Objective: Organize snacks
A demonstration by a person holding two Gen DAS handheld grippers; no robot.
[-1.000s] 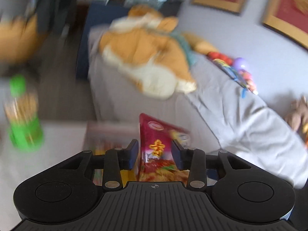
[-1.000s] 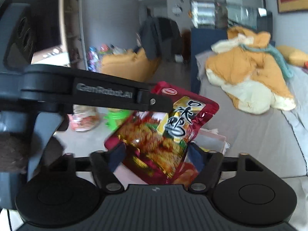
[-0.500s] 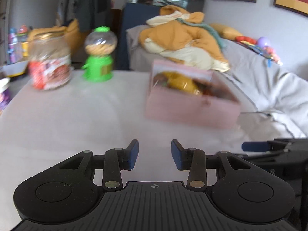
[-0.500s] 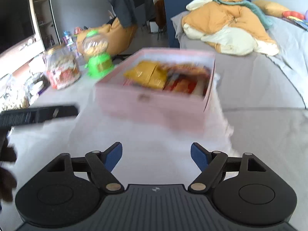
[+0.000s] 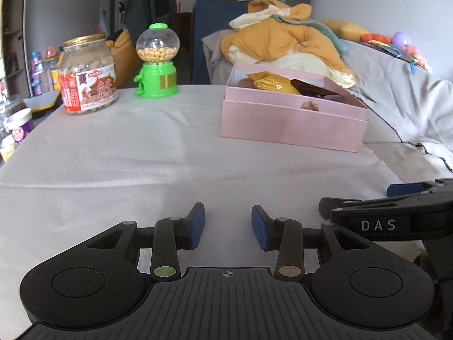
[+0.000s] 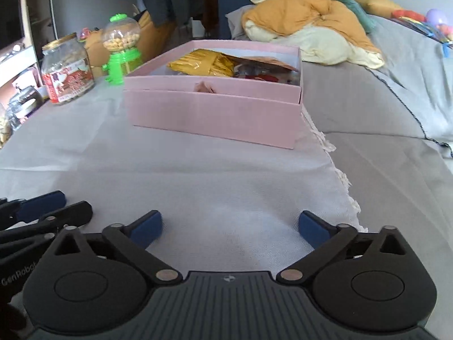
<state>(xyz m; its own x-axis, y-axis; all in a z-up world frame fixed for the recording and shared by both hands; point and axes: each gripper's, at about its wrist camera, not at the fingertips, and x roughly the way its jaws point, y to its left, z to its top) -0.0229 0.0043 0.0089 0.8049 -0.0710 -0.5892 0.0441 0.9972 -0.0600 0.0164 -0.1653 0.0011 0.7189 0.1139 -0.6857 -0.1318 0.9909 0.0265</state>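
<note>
Soft daylight filled the room and lit my white tablecloth (image 5: 141,153) evenly; shadows under the pink box (image 5: 291,124) were faint and short; both views were sharp, free of motion blur; the peanut jar (image 5: 87,73) and green candy dispenser (image 5: 157,62) carried small highlights on their clear walls; the fisheye bent the wall and shelves at the left edge; the corners darkened a little; the far room looked dimmer and slightly hazy; colours read cool in my right view.

Left claw (image 5: 228,226) empty, jaws narrowly apart; right claw (image 6: 229,228) empty, jaws opening wide.
</note>
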